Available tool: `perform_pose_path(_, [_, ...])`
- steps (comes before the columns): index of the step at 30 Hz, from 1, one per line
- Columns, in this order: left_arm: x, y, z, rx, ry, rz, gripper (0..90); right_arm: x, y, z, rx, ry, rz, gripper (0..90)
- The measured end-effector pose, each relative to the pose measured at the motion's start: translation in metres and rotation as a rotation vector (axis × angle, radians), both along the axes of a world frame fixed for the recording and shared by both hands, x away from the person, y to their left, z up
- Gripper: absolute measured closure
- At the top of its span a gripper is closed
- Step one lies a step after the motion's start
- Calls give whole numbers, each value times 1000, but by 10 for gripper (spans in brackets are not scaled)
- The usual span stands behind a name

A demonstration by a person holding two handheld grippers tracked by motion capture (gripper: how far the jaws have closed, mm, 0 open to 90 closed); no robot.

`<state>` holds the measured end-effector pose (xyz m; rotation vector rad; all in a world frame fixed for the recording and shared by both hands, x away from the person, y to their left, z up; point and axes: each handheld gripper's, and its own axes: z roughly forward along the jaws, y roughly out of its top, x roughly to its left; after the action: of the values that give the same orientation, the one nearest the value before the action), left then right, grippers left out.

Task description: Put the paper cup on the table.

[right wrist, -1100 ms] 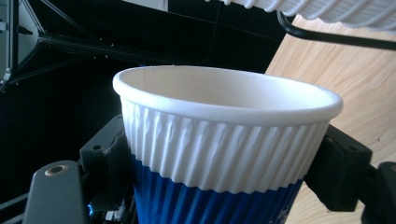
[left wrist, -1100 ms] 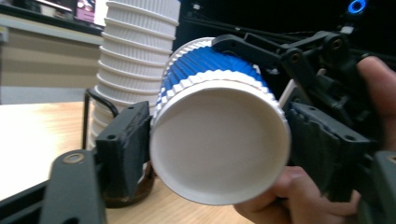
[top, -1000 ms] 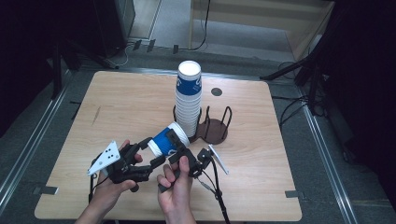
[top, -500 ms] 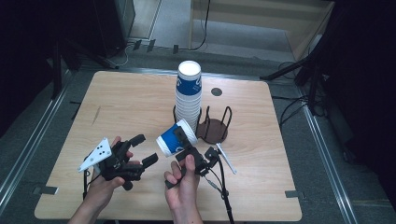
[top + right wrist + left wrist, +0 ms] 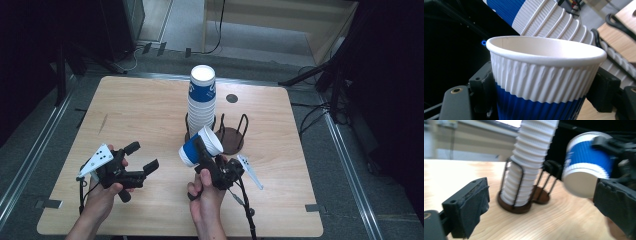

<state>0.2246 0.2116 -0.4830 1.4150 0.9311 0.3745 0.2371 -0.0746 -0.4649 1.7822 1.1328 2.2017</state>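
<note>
Here, at lower centre of the high view, our right tongs (image 5: 202, 150) pinch the blue-and-white cup (image 5: 201, 146) above the tabletop (image 5: 145, 107); our left tongs (image 5: 141, 157), lower left, have just spread, empty.

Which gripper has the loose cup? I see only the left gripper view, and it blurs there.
Observer: The right gripper is shut on the cup, pads on both sides of its ribbed wall.
Operator: Is the cup empty?
Observer: Yes; the right gripper view shows a bare white inside.
Operator: And my own gripper?
Observer: The left gripper is open, nothing between its jaws, which have just been opening, above the table.
</note>
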Motion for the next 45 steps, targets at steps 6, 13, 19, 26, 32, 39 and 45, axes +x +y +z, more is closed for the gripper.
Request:
perform_pose_path(6, [3,7,-4,13,24,32,0,-2,-4,1,-77,-29,-26,215])
perform_pose_path(13, [7,16,-10,46,45,69,0,-4,-6,1,-199,-60,-47,214])
perform_pose_path(19, [10,24,-15,84,60,95,0,-8,-8,2,-302,-84,-52,214])
perform_pose_path(26, [13,33,-24,125,87,132,0,-12,-12,5,-423,-124,-65,214])
perform_pose_path(32, [15,39,-30,160,105,159,0,-13,-16,6,-480,-150,-77,214])
perform_pose_path(39, [17,47,-38,180,125,190,0,-13,-20,7,-572,-171,-109,212])
perform_pose_path(45, [19,53,-41,192,144,209,0,-12,-25,7,-621,-199,-122,211])
